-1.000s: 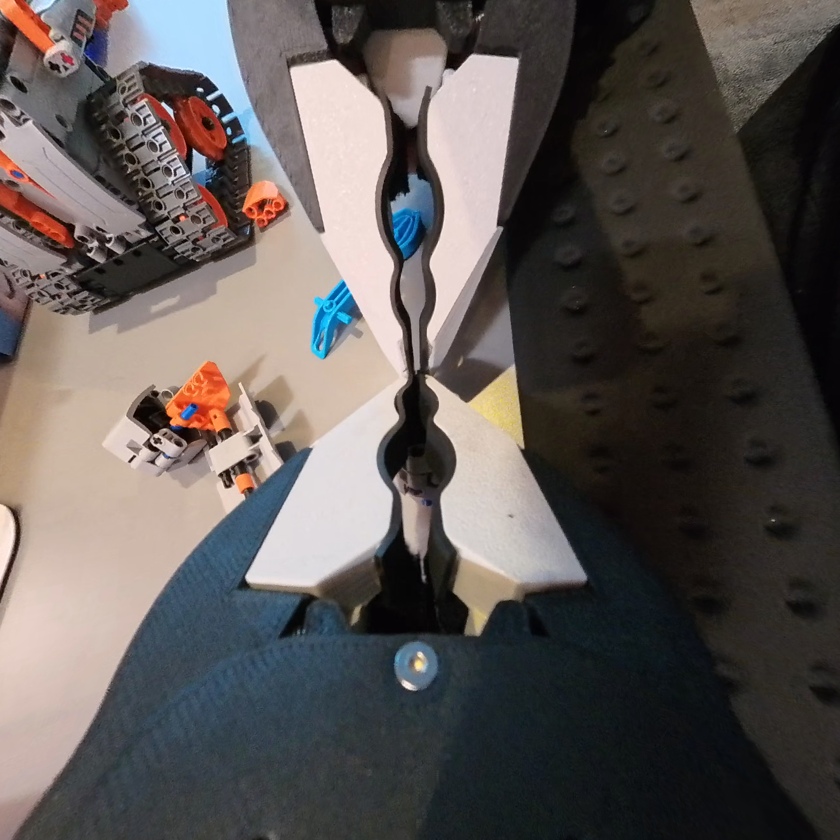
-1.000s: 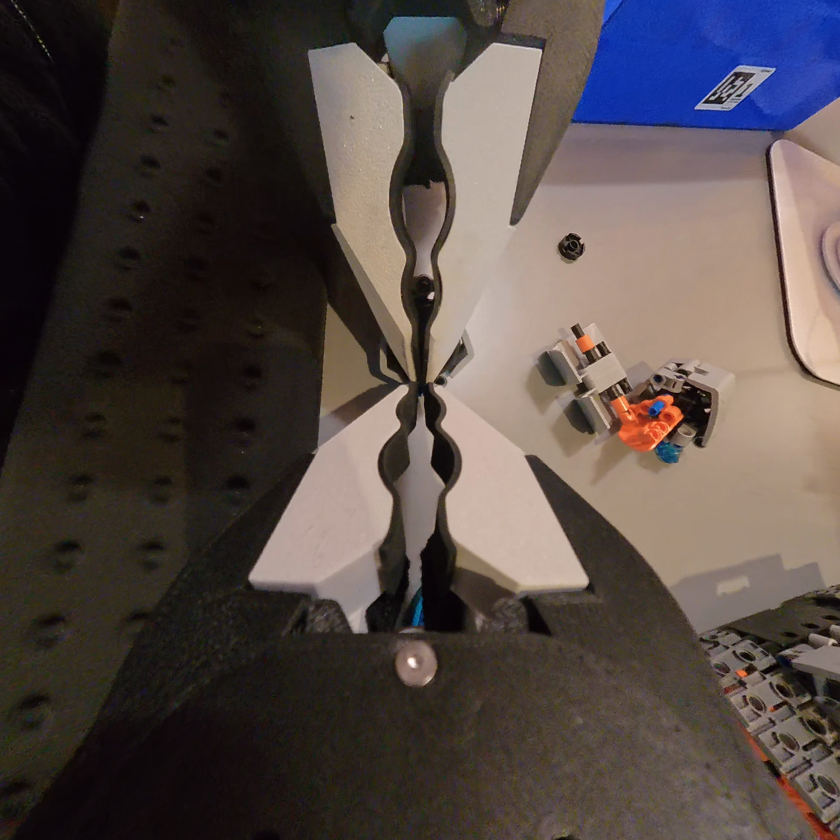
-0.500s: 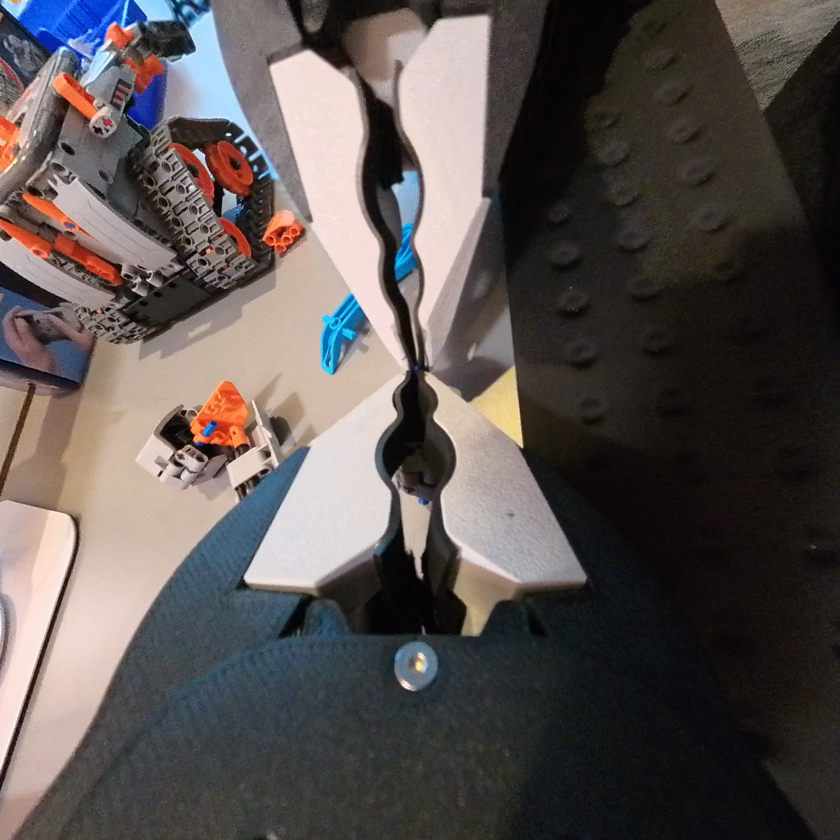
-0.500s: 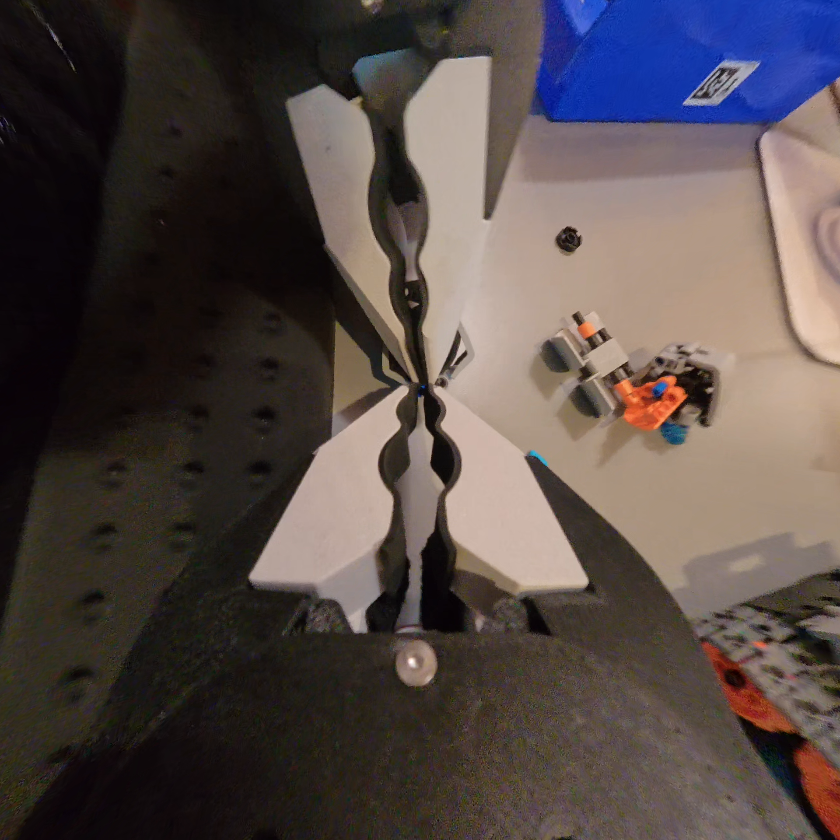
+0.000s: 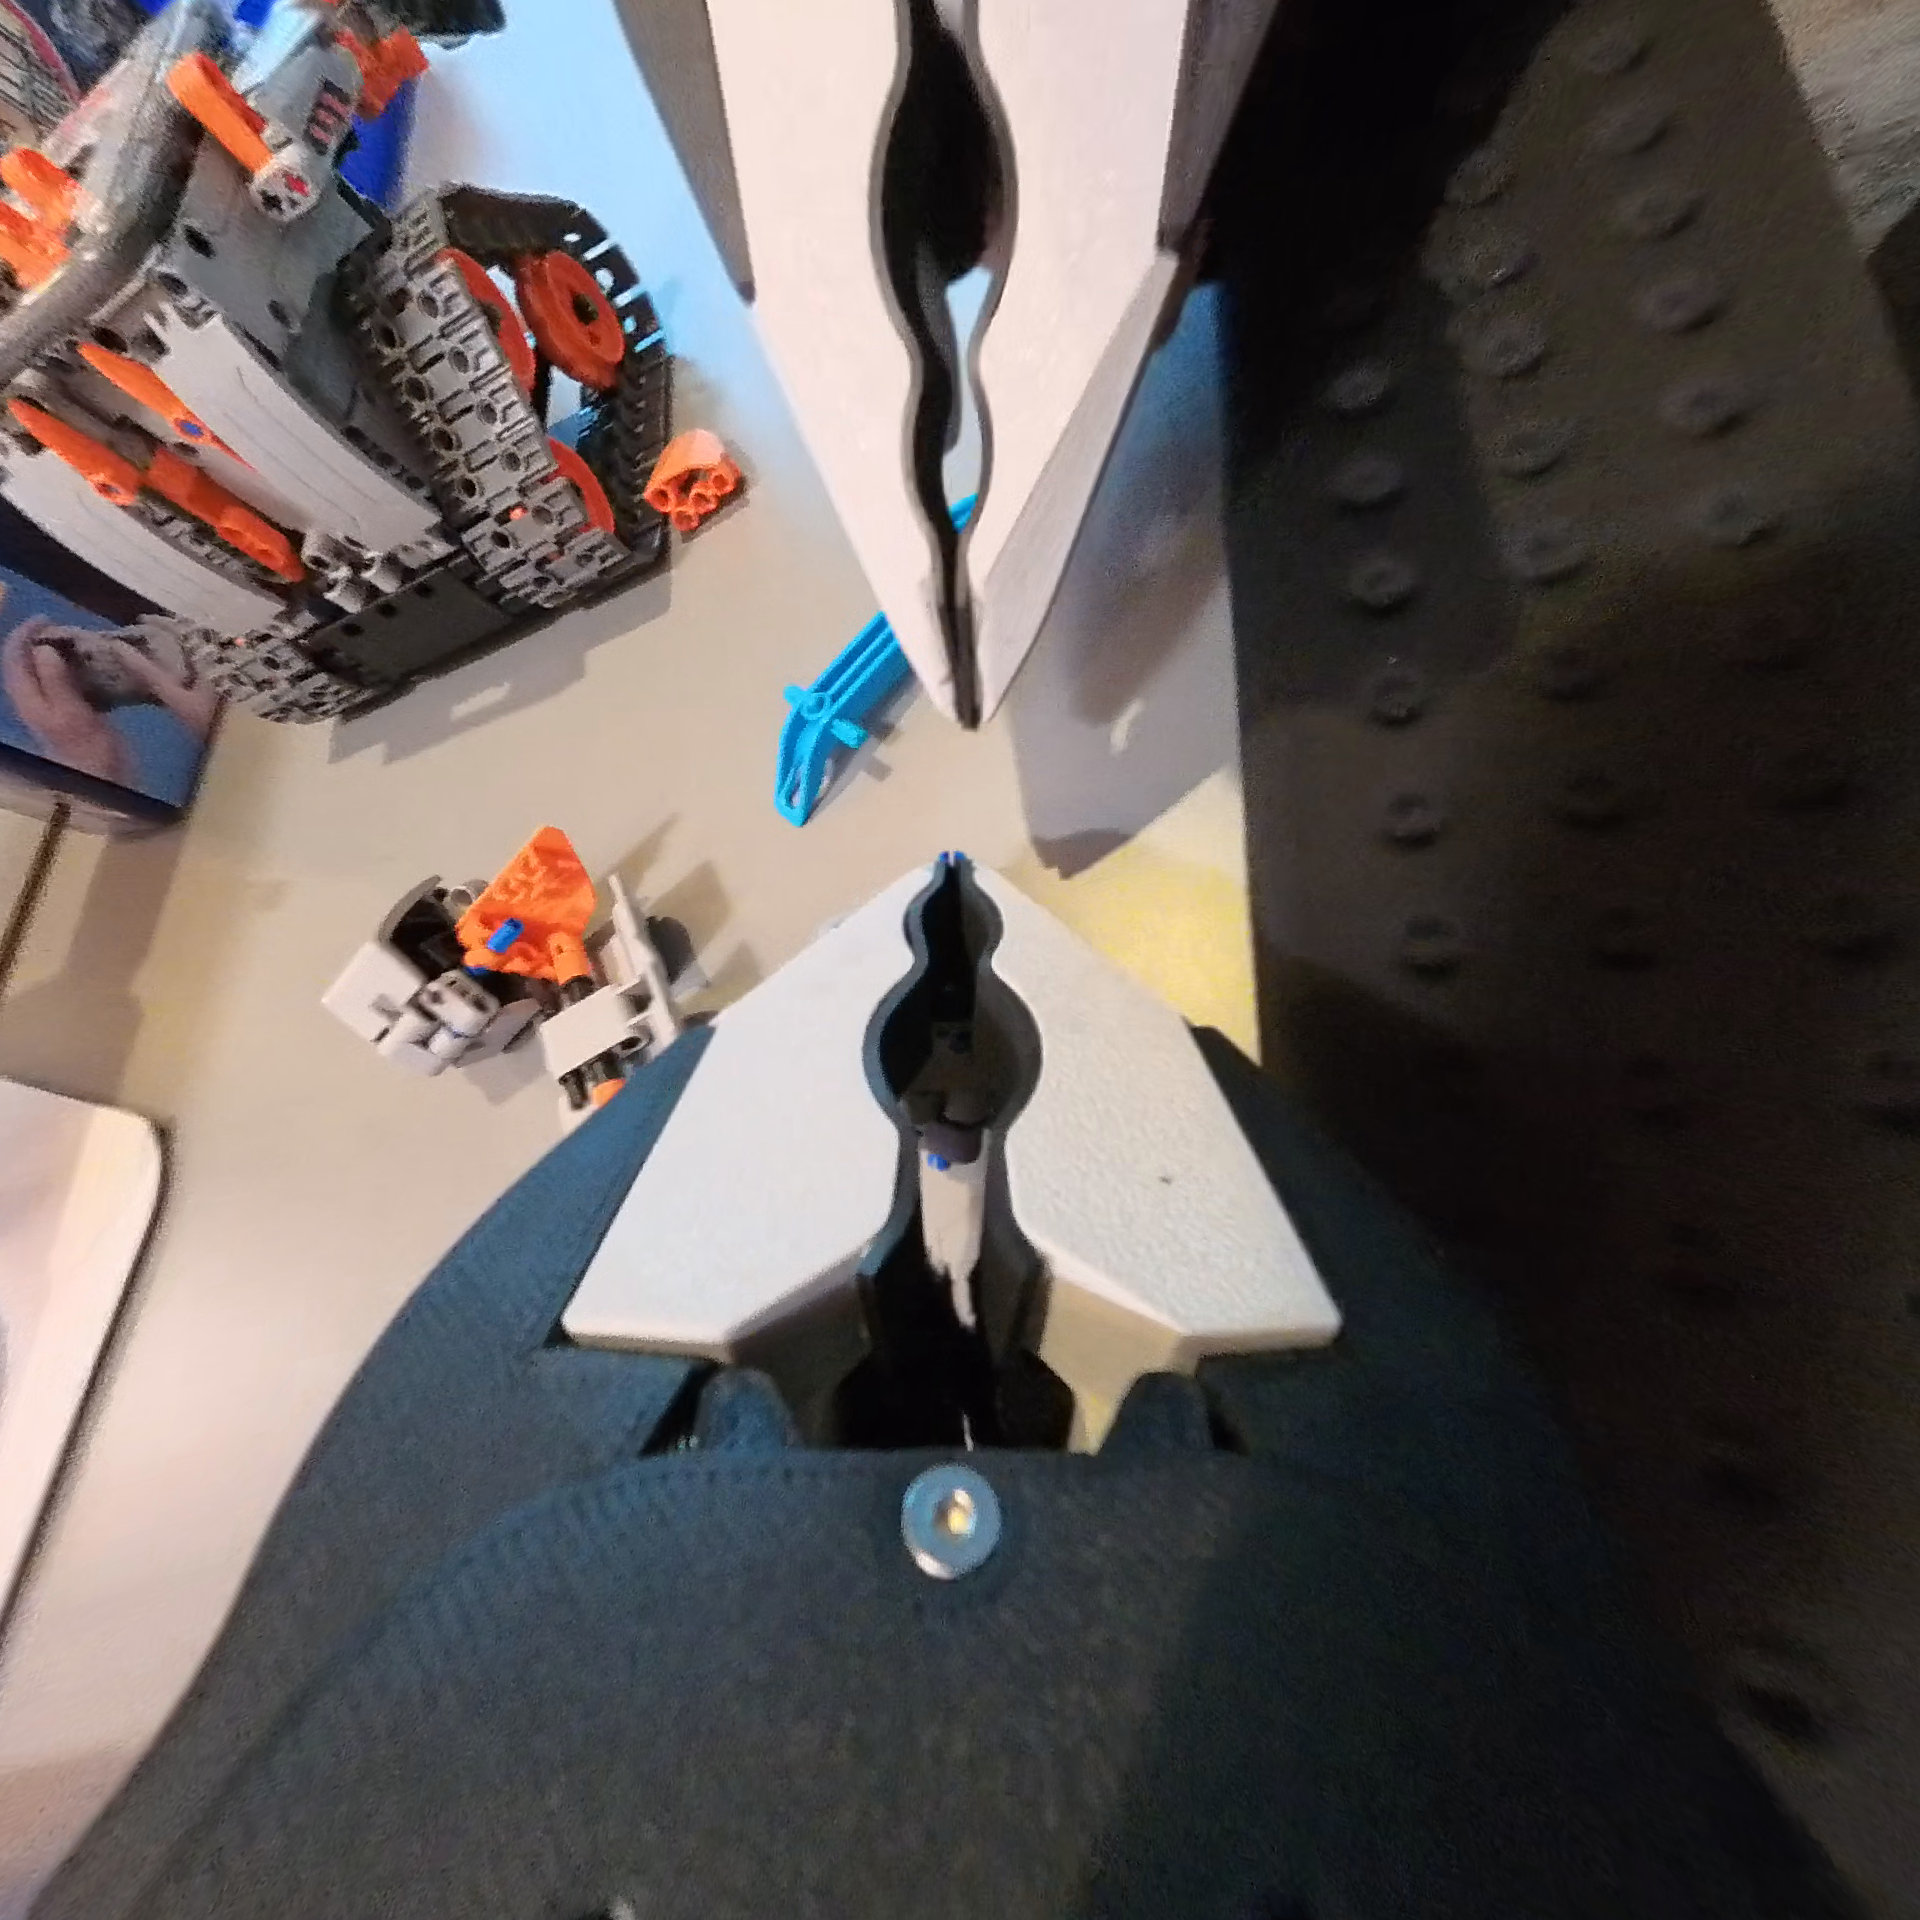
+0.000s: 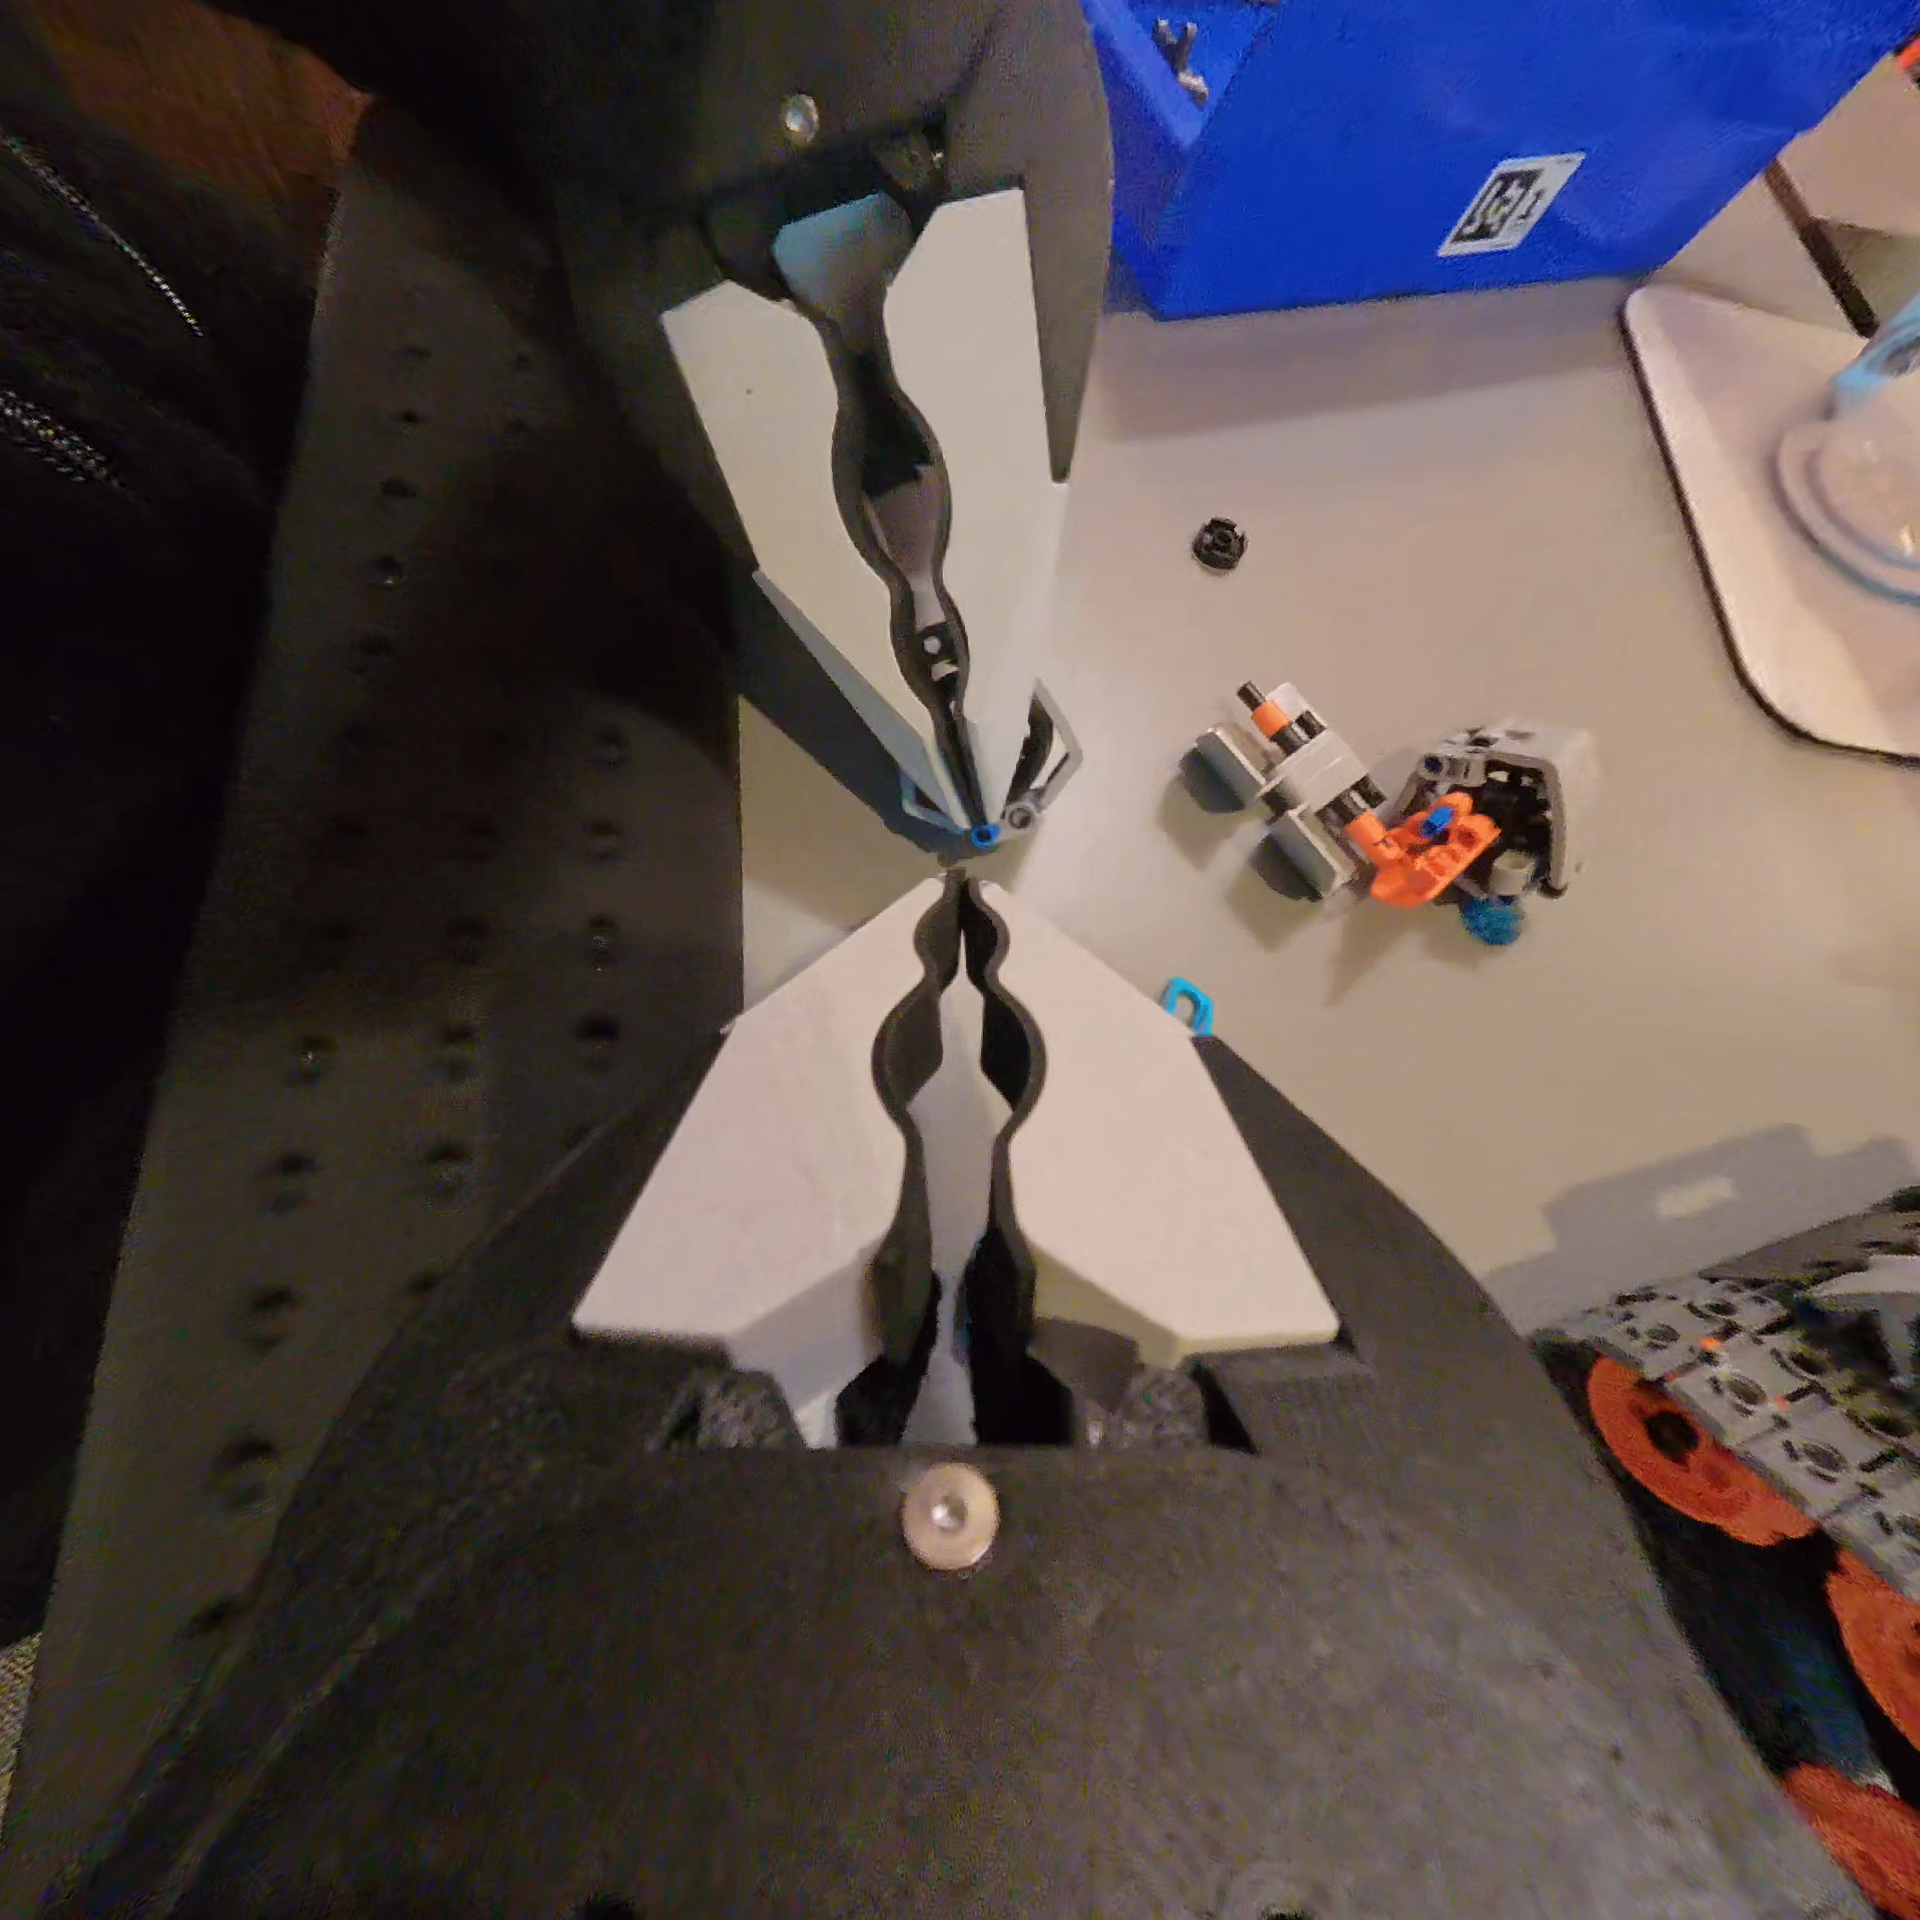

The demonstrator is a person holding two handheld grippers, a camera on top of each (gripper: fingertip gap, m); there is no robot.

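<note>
Facing tip to tip, just apart, over beige table [image 6: 1351,540]. Left gripper [image 5: 953,868] pinched on grey part with blue pin [image 6: 984,833]. Right gripper [image 6: 956,885] pressed together, nothing seen between. Orange-grey subassembly [image 6: 1392,821] near; tracked model [image 5: 312,416] farther off.

Dim warm light, blurred edges

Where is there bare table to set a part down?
Widest bare patch: between the small grey-orange assembly and the tracked model. A smaller one lies between the blue box, the black round piece and the white tray. Crowded where the left tongs, gripping a grey link, face the right tongs.
</note>
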